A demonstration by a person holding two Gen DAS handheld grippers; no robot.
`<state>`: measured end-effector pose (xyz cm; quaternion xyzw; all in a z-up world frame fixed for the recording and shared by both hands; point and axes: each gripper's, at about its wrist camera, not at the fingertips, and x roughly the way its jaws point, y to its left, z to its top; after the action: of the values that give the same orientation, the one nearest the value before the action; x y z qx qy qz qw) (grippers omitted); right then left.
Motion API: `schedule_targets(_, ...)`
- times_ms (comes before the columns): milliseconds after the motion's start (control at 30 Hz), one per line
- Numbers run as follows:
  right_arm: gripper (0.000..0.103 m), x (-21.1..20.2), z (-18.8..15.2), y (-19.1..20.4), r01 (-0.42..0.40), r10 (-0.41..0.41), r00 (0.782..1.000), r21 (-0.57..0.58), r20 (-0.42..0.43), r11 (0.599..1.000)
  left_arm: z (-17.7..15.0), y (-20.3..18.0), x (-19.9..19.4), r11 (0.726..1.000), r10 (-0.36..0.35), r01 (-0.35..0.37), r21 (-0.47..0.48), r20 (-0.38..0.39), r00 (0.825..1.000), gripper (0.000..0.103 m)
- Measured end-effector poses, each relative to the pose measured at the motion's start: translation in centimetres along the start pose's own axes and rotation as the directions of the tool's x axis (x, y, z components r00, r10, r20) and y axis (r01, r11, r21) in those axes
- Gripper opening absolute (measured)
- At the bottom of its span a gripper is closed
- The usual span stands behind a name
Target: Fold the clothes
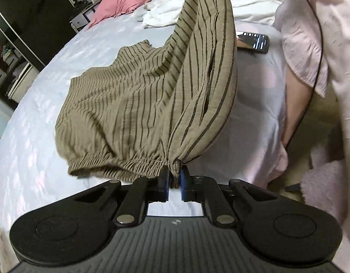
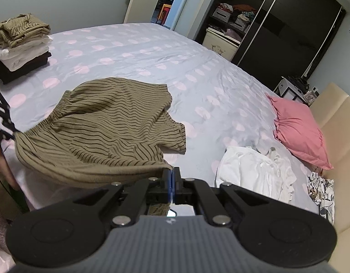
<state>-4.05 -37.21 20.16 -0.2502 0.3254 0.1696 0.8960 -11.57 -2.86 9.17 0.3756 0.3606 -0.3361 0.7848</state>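
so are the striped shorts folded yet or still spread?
Mid-fold: striped shorts partly spread on the bed, one side lifted, both jaws shut on their edges.

We see open bedsheet at 12 o'clock beyond striped garment; folded stack blocks 10 o'clock, white heap and pink pillow block 3 o'clock.

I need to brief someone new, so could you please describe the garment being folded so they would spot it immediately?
On the bed with the polka-dot sheet, look at the near edge, where both grippers pinch one garment. It is the striped shorts, olive-tan with thin dark stripes and a gathered elastic waistband, unlike the crumpled white clothes beside them.
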Motion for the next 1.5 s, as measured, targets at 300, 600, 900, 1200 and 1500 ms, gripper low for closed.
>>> schedule_targets(300,0.001,-0.8,0.4,0.1,0.021,-0.021,1.000,0.001,0.000,1.000,0.2,1.4,-3.8,0.999,-0.022,0.021,-0.049,-0.011,1.000,0.007)
schedule_targets(600,0.002,4.5,3.9,-1.4,0.073,-0.072,0.997,0.037,-0.031,0.997,1.7,6.9,-1.7,0.963,-0.134,0.137,-0.232,0.030,0.991,0.007)
schedule_targets(900,0.002,14.8,10.9,-3.6,0.119,-0.117,0.992,0.043,-0.045,0.992,2.8,15.7,2.4,0.856,-0.238,0.246,-0.454,0.074,0.968,0.007)
schedule_targets(1200,0.002,27.3,19.8,-1.8,0.101,-0.103,0.994,-0.049,-0.047,0.994,0.1,23.1,7.7,0.715,-0.253,0.214,-0.665,0.040,0.967,0.007)
schedule_targets(1500,0.001,39.2,27.6,4.4,0.036,-0.042,0.998,-0.154,-0.038,0.987,-4.6,27.8,12.1,0.530,-0.308,0.156,-0.834,-0.018,0.951,0.007)
